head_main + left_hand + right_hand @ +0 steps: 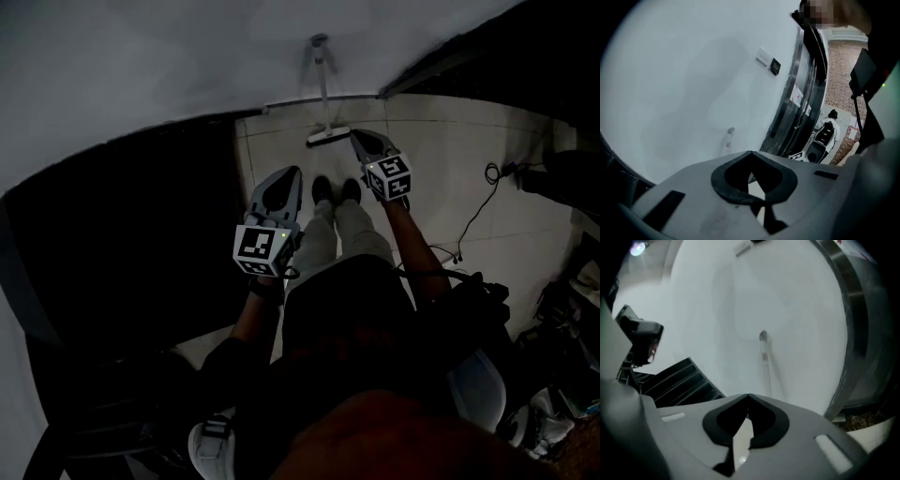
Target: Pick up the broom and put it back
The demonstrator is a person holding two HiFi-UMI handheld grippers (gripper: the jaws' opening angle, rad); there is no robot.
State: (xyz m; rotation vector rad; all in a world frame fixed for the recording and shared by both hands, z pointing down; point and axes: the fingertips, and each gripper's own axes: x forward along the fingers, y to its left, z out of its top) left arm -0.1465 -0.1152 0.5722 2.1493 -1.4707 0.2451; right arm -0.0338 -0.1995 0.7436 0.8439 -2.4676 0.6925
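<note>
Head view: the broom (323,94) is leaning against the white wall (141,66), its head resting on the tiled floor (441,169) and its long axis running nearly upright up the wall. It is lying straight ahead of both grippers and is touching neither. The right gripper (361,139) is pointing toward the broom head from near it and is the closer. The left gripper (287,174) is hanging farther back, beside the person's shoes (335,190). Both pairs of jaws are pressing together with nothing between them. Judged from this, the broom is already sitting back in its place.
</note>
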